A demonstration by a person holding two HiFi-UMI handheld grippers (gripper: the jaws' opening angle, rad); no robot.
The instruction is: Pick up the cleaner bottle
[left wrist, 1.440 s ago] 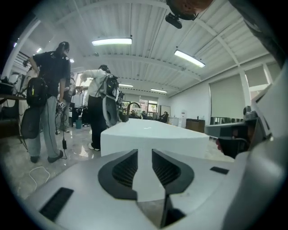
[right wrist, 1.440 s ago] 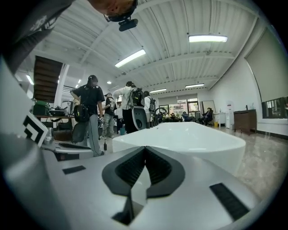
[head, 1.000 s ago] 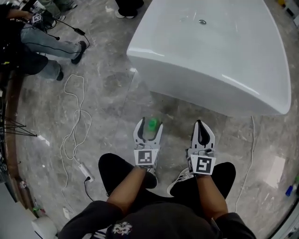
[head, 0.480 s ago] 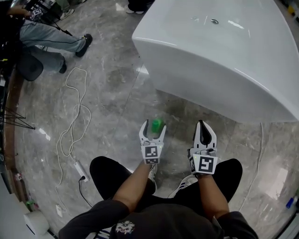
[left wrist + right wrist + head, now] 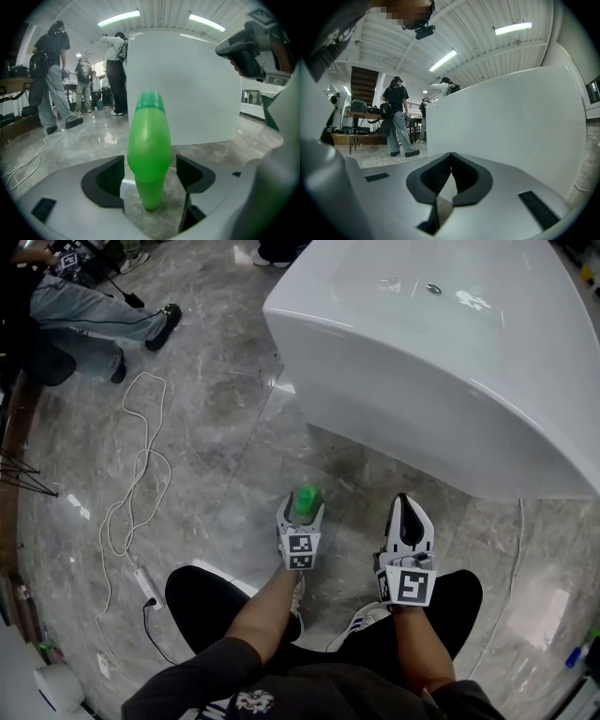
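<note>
A green cleaner bottle [image 5: 306, 502] stands upright on the grey marble floor in front of the white tub. My left gripper [image 5: 301, 512] is low over the floor with its jaws on either side of the bottle. In the left gripper view the bottle [image 5: 149, 150] stands between the black pads [image 5: 108, 180], with a gap on each side, so the left gripper [image 5: 151, 179] is open and not gripping. My right gripper [image 5: 405, 500] hangs to the right, apart from the bottle. Its jaw tips meet in the right gripper view [image 5: 451, 154] and hold nothing.
A large white bathtub [image 5: 450, 352] fills the upper right, its wall close behind the bottle. A white cable [image 5: 131, 493] with a power strip [image 5: 145, 585] loops over the floor at the left. People [image 5: 84, 306] stand at the far left. The holder's shoes [image 5: 356, 620] are just below the grippers.
My left gripper has dropped towards the floor, and its jaws now straddle the bottle's body. The right gripper has sunk slightly and stays shut.
</note>
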